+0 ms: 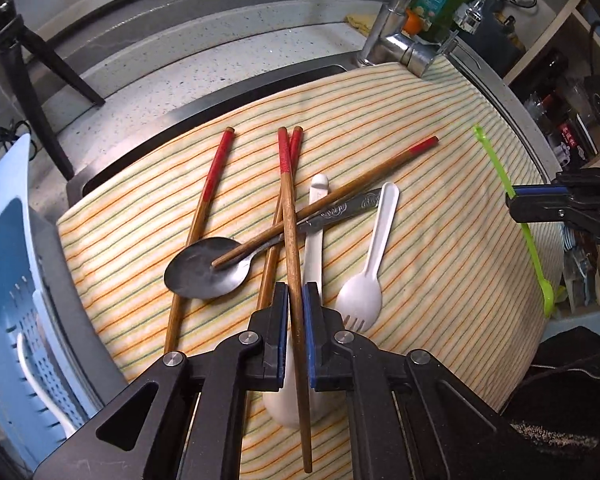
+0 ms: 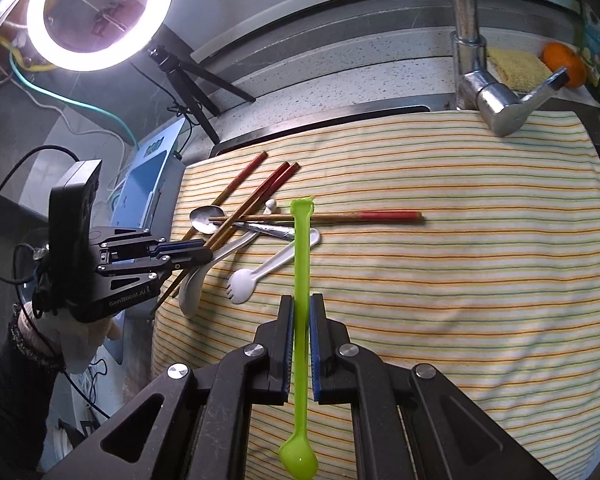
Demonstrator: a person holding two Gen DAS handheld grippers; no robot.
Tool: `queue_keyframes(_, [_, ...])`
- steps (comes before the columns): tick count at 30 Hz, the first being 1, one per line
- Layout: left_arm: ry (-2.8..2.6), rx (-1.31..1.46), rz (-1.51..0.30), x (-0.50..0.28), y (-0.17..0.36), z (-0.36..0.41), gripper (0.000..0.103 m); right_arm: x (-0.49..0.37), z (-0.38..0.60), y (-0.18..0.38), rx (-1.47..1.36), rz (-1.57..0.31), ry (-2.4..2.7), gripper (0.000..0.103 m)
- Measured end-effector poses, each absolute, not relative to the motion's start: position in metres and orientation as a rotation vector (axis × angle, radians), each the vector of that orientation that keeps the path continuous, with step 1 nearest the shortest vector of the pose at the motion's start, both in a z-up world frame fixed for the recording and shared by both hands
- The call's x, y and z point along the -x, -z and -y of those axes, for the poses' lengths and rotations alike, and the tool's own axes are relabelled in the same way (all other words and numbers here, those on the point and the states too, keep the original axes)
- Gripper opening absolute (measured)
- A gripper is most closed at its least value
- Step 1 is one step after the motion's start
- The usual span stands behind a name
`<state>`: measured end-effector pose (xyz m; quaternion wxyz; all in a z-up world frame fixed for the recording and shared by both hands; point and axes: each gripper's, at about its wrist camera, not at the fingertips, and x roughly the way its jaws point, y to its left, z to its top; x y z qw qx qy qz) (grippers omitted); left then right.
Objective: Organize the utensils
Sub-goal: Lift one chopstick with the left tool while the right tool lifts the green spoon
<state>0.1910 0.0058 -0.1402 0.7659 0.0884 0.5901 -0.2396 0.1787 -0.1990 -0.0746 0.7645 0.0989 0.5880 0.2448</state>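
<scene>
Left gripper point(image 1: 296, 304) clamped on a red-tipped chopstick point(image 1: 290, 216), long axis twelve to six. Right gripper point(image 2: 301, 312) pinching green spoon point(image 2: 301, 280). Blue drainer basket point(image 1: 8, 280) at nine o'clock, nearer left.

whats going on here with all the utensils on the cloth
A person is sorting utensils with a gripper in each hand. The left gripper has its jaws shut on one chopstick from the pile, and the right gripper is shut on a green spoon. Still lying on the striped cloth are three more chopsticks, a metal spoon, a white spork and a white ceramic spoon.
</scene>
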Motion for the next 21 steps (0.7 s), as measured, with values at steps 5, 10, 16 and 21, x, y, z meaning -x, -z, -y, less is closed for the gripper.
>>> queue_keyframes(5, [0.521, -0.196, -1.306, -0.207, 0.147, 0.000, 0.007, -0.178, 0.204, 0.075, -0.229, -1.278, -0.525, 0.007])
queue_keyframes(10, [0.541, -0.208, -1.283, -0.208, 0.145, 0.010, 0.006, -0.177, 0.206, 0.074, -0.241, -1.276, -0.519, 0.007])
queue_keyframes(16, [0.526, -0.086, -1.219, -0.204, 0.123, -0.009, 0.005, -0.181, 0.207, 0.070, -0.253, -1.265, -0.514, 0.007])
queue_keyframes(21, [0.489, -0.053, -1.154, -0.191, 0.098, -0.032, 0.005, -0.192, 0.195, 0.060, -0.251, -1.240, -0.533, 0.007])
